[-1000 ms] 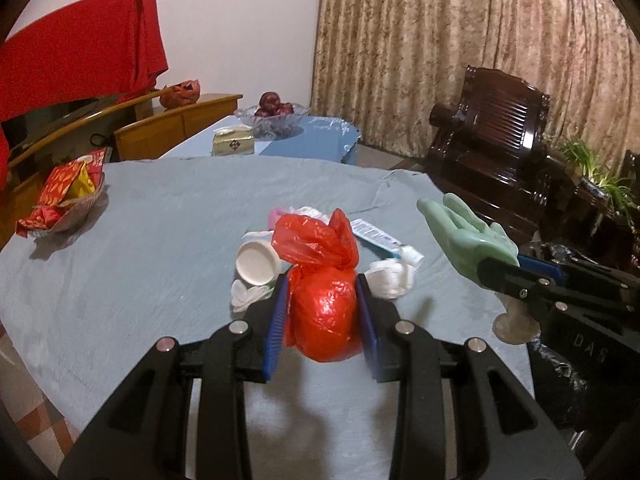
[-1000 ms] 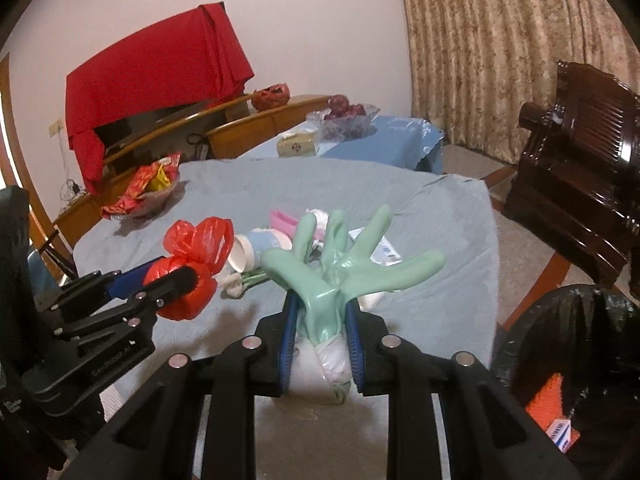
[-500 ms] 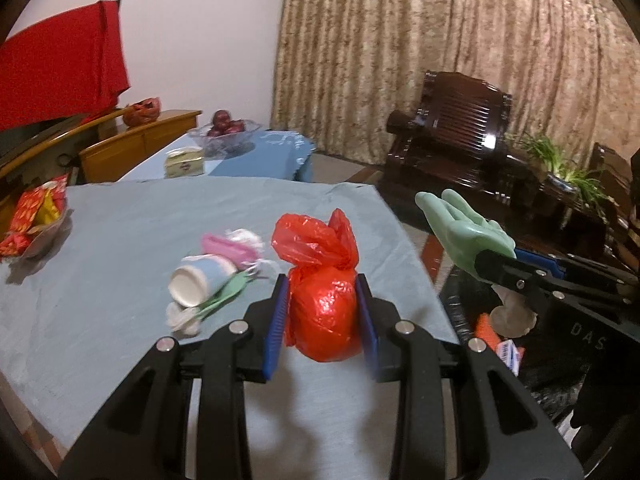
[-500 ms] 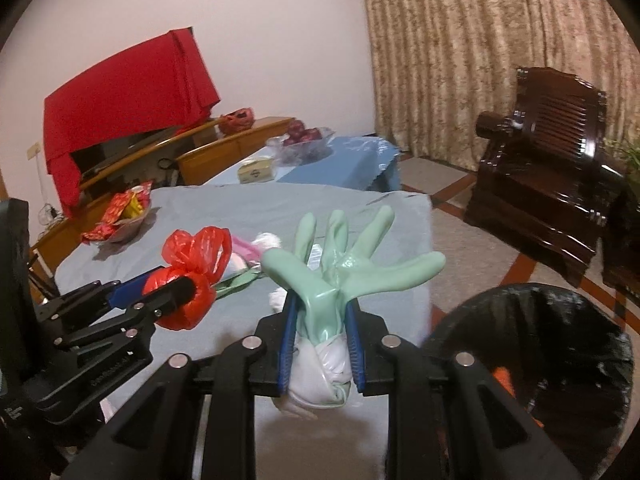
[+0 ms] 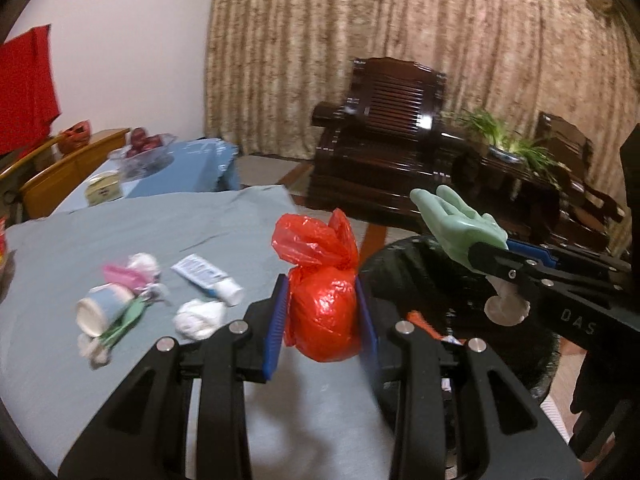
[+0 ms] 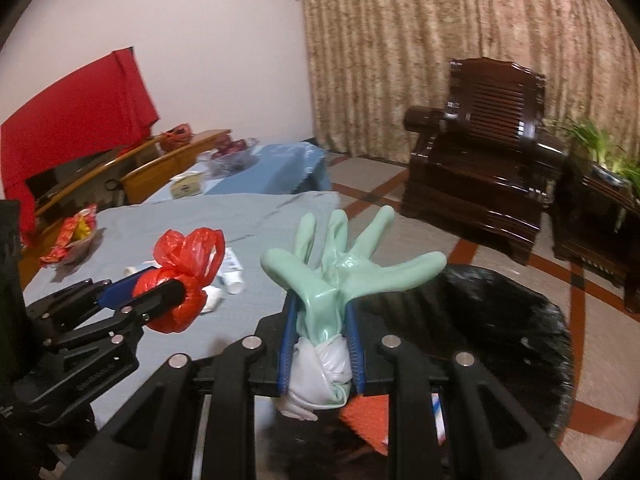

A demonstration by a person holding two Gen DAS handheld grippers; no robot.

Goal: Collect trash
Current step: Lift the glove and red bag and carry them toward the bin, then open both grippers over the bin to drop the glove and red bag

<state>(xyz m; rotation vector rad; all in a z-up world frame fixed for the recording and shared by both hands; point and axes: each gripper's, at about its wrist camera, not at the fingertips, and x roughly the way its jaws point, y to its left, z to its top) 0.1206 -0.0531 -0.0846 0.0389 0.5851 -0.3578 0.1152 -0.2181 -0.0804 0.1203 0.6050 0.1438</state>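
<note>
I am in the carrying step: my left gripper (image 5: 322, 314) is clamped on a knotted red plastic bag (image 5: 320, 304), its blue pads pressed against the bag's sides, and my right gripper (image 6: 322, 344) is closed narrow on the cuff of a pale green rubber glove (image 6: 340, 260) with a white wad bunched beneath it. Taking the black-lined trash bin (image 6: 500, 320) as my landmark, the glove hangs over its near rim, while the red bag is just beside the bin, above the table's edge. Inside the bin I can see something orange and a bit of packaging. Next, I judge, each load must be well over the bin's mouth before my jaws part, the glove first since it is nearer. Away from the bin, on the grey tablecloth (image 5: 120, 232), trash waits: a toothpaste tube (image 5: 208, 280), a crumpled white tissue (image 5: 200, 318), a tipped paper cup (image 5: 100, 310) and a pink scrap (image 5: 120, 276). Beyond the bin stand a dark wooden armchair (image 6: 480, 168), patterned curtains and a potted plant (image 6: 600, 144).
</note>
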